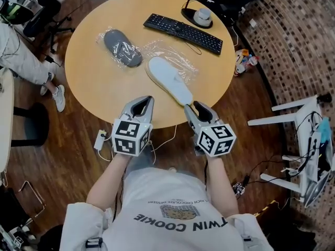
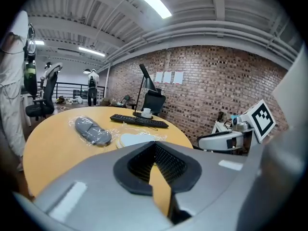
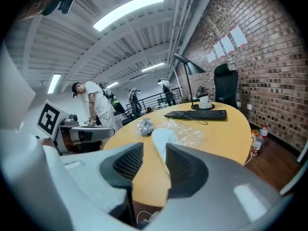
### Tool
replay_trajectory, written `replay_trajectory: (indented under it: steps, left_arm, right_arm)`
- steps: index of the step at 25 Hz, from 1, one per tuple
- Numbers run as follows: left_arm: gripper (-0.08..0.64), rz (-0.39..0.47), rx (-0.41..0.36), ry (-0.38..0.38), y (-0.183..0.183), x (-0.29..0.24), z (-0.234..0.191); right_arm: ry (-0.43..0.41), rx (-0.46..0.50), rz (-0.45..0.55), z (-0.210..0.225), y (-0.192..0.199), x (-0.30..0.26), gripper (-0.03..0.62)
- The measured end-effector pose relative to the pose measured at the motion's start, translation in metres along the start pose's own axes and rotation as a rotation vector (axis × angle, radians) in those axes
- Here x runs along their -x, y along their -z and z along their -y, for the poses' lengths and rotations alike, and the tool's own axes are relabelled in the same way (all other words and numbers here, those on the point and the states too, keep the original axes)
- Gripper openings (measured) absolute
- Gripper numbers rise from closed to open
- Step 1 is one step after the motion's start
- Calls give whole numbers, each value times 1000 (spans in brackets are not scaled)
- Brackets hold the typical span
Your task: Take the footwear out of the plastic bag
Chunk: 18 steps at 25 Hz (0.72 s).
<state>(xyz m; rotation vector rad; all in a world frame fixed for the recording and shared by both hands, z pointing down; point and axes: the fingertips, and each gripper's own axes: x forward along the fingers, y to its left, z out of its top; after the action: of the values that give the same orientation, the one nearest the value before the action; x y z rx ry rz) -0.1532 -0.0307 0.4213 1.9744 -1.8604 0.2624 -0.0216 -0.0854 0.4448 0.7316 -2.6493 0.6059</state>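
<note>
Table (image 1: 89,88): round, wooden; both items of footwear lie on it, ahead of the grippers
Sealed-looking bag (image 1: 102,35): clear plastic, at the table's left half; contains the grey slipper (image 1: 122,48), which is wholly enclosed
Crumpled bag (image 1: 177,54): clear plastic, near the table's middle, lying flat and rumpled just short of the keyboard (image 1: 183,33)
White slipper (image 1: 168,80): mostly clear of the crumpled bag, heel end close to the near table edge; far end touches the plastic, and whether it is still inside cannot be told
Left gripper (image 1: 142,104): held at the near table edge, jaw tips drawn together, nothing between them
Right gripper (image 1: 194,107): just beside the white slipper's heel, jaws apart, empty; the slipper is seen beyond the gap, untouched
Cup (image 1: 202,16): behind the keyboard, at the far rim
</note>
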Motion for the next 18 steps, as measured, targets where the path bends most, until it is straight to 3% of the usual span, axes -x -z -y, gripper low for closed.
replay_trajectory:
  steps: [7,13,18]
  left_arm:
    - [8,26,2,-128,35,61,85]
    - [6,12,5,-188,62,114,148]
    - [8,-13,-3,-190,74,139,190]
  right_arm:
    - [-142,82,7,-29,38,76,101]
    - [-229,117,-24,-64,72,139,89]
    - [-267,133,-20,-86,86,181,69]
